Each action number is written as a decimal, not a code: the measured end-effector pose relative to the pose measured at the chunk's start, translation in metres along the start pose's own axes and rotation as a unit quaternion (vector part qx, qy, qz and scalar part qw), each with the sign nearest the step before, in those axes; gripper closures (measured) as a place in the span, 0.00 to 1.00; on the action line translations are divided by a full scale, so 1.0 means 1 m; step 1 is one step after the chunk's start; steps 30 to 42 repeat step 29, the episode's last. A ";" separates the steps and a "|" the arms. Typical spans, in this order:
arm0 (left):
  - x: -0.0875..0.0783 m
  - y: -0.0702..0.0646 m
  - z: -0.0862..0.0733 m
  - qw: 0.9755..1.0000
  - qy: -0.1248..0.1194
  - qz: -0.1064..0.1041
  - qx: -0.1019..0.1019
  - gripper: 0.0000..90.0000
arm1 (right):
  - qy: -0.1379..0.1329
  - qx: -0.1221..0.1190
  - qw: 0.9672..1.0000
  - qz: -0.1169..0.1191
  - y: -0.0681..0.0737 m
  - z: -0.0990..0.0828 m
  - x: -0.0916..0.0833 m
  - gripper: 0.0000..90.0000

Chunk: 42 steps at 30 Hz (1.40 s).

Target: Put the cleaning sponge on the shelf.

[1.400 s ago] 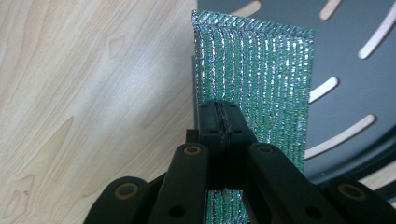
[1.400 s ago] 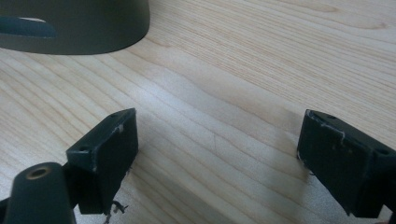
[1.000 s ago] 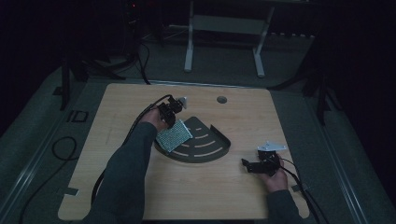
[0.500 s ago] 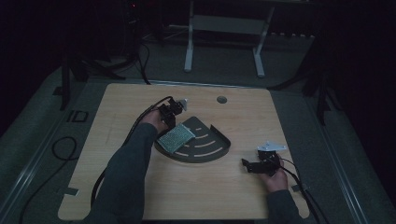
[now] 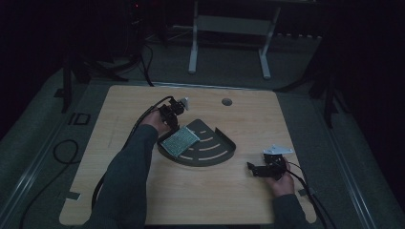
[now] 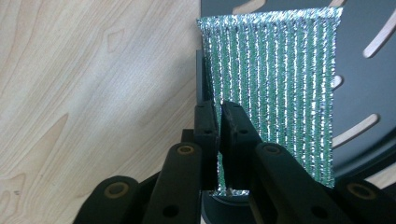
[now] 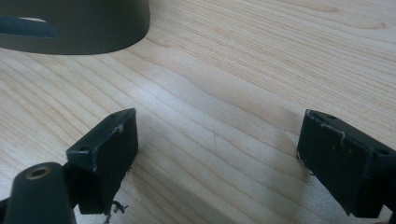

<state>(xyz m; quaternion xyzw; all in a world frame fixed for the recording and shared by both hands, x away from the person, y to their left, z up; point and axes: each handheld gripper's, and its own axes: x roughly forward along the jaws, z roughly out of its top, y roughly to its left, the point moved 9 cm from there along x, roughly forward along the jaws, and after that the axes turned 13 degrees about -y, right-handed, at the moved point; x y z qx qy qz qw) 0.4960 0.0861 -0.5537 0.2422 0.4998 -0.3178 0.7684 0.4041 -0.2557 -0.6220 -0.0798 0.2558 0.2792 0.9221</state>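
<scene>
The left tool (image 6: 218, 135) is clamped on the edge of a green-and-silver mesh cloth (image 6: 275, 93) over the dark slotted tray (image 5: 210, 148) at frame centre. The thin pinch could slip, dropping it askew. The right tool (image 7: 215, 158) rests apart on the tabletop (image 5: 143, 200), lower right.

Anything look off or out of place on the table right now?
Nothing is spilled or broken. One thing to watch: the green mesh, pinched in the left gripper, lies askew on the dark tray, with one edge over the tray's rim. The right gripper is open over bare table.
</scene>
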 end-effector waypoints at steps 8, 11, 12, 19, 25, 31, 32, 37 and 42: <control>-0.014 0.002 0.000 0.998 -0.043 -0.031 -0.037 0.87 | 0.000 0.000 1.000 0.000 0.000 0.000 0.000 0.13; -0.017 0.007 -0.004 0.997 -0.046 -0.027 -0.047 0.84 | 0.000 0.000 1.000 0.000 0.000 0.000 0.000 0.13; -0.017 0.008 -0.006 0.997 -0.047 -0.028 -0.050 0.84 | 0.000 0.000 1.000 0.000 0.000 0.000 0.000 0.13; -0.027 0.017 -0.016 0.994 -0.069 -0.033 -0.074 0.78 | 0.000 0.000 1.000 0.000 0.000 0.000 0.000 0.13; -0.039 0.020 -0.021 0.991 -0.096 -0.031 -0.086 0.75 | 0.000 0.000 1.000 0.000 0.000 0.000 0.000 0.13; -0.043 0.025 -0.029 0.990 -0.102 -0.028 -0.097 0.73 | 0.000 0.000 1.000 0.000 0.000 0.000 0.000 0.13; -0.043 0.025 -0.029 0.990 -0.102 -0.028 -0.097 0.73 | 0.000 0.000 1.000 0.000 0.000 0.000 0.000 0.13; -0.043 0.025 -0.029 0.990 -0.102 -0.028 -0.097 0.73 | 0.000 0.000 1.000 0.000 0.000 0.000 0.000 0.13; -0.043 0.025 -0.029 0.990 -0.102 -0.028 -0.097 0.73 | 0.000 0.000 1.000 0.000 0.000 0.000 0.000 0.13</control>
